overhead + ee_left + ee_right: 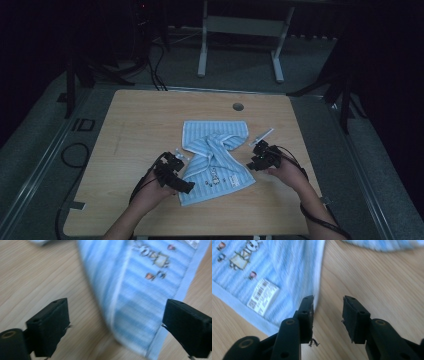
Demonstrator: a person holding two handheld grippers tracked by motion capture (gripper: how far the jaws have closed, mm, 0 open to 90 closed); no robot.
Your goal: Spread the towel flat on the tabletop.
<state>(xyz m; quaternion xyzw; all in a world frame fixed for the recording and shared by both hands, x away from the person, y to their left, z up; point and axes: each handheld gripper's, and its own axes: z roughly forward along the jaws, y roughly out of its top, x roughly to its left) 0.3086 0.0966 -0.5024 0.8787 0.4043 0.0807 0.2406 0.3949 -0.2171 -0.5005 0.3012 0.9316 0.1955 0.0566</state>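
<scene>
A light blue striped towel (215, 160) lies on the wooden table (140, 120), bunched across its middle, with small printed figures (217, 177) near its front edge. My left gripper (181, 172) is at the towel's near left edge. In the left gripper view its jaws stand wide open (117, 312), and the towel's (140, 297) corner lies on the table between them, untouched. My right gripper (257, 157) sits just off the towel's right side. Its jaws (328, 302) are partly apart over bare wood, beside the towel's (274, 267) edge and white label (263, 300).
A round cable hole (238, 106) sits near the table's far edge. Beyond the table stand the white legs of a frame (202, 50). Black cables (75, 155) lie on the floor to the left. Bare wood surrounds the towel on all sides.
</scene>
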